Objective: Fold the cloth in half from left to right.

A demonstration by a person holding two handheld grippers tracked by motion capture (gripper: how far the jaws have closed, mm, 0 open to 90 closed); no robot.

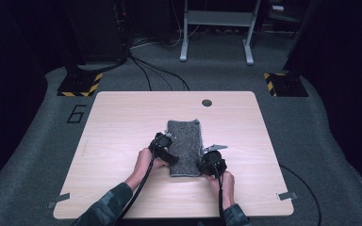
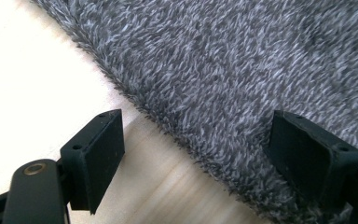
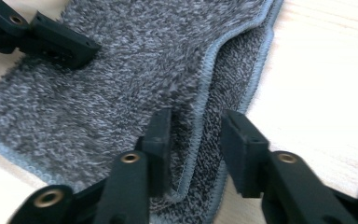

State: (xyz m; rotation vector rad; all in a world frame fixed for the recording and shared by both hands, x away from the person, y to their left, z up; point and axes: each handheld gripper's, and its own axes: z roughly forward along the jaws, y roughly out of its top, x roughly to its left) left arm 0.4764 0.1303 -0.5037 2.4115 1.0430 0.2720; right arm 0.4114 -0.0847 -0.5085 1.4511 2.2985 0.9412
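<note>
A grey fluffy towel, folded into a narrow strip, lies in the middle of the wooden table. My left gripper is at its left side, and its jaws stand wide open across the towel's left edge, one on wood and one on the pile. My right gripper is at the near right corner. Its jaws stand a narrow gap apart with the towel's hemmed double edge between them, and the cloth lies flat, not visibly squeezed. One of the left gripper's fingers rests on the pile farther off.
The table has a round cable hole at the back and bare wood on both sides of the towel. Tape strips mark the near corners. Beyond the table are cables and a metal stand on the floor.
</note>
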